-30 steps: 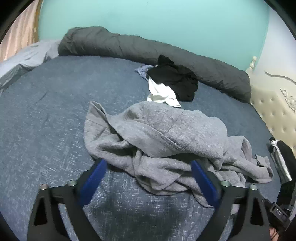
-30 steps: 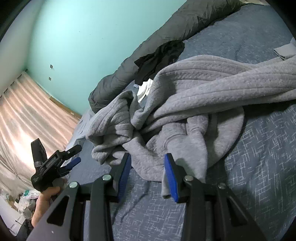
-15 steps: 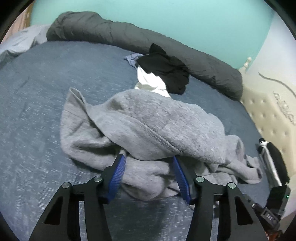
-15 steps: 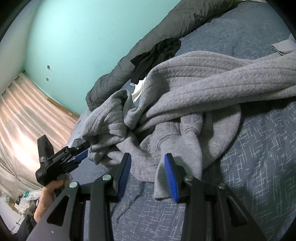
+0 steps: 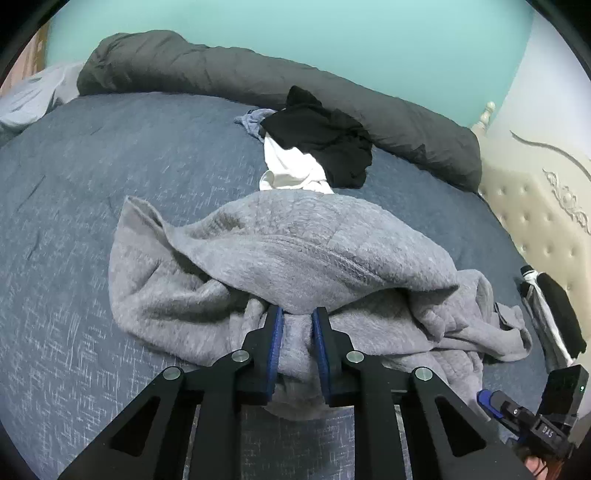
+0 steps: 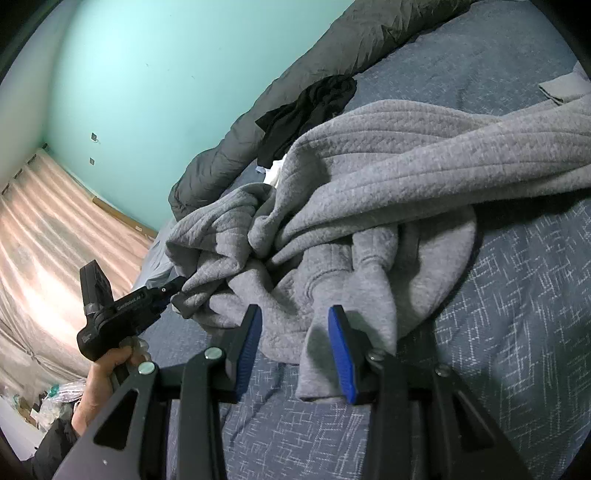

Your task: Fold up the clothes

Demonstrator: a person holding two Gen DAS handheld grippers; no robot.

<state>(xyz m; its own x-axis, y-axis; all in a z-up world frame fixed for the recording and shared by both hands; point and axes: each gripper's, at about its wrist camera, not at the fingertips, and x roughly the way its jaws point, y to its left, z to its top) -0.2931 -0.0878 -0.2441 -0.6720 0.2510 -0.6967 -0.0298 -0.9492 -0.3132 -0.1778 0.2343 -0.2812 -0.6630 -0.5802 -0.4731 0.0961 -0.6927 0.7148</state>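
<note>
At the far left of the left wrist view, a pale grey sheet lies bunched at the edge of the blue bed cover. Along the top runs a rolled dark grey duvet, set against the turquoise wall. Centre frame, the crumpled grey sweatshirt fills the middle of the bed, heaped in thick folds. Low in the centre, the left tongs are closing on a fold at the sweatshirt's near edge; the blue pads already press the cloth from both sides. Above the sweatshirt, toward the upper middle, a white garment lies partly under a black garment, with a small blue-grey cloth just to their left. At the right edge stands a cream tufted headboard, a black-and-white item lies below it, and the right tongs' tip shows in the lower right corner.

Across in the right wrist view, a pinkish curtain hangs at the left. Below it a hand holds the left tongs, whose tips are buried in the sweatshirt's left edge. In the lower centre, the right tongs stand partly open, with a hanging flap of the sweatshirt between the blue pads; the cloth lies against the right pad, while a gap shows beside the left one. To the right, the blue cover stretches to the frame's edge.
</note>
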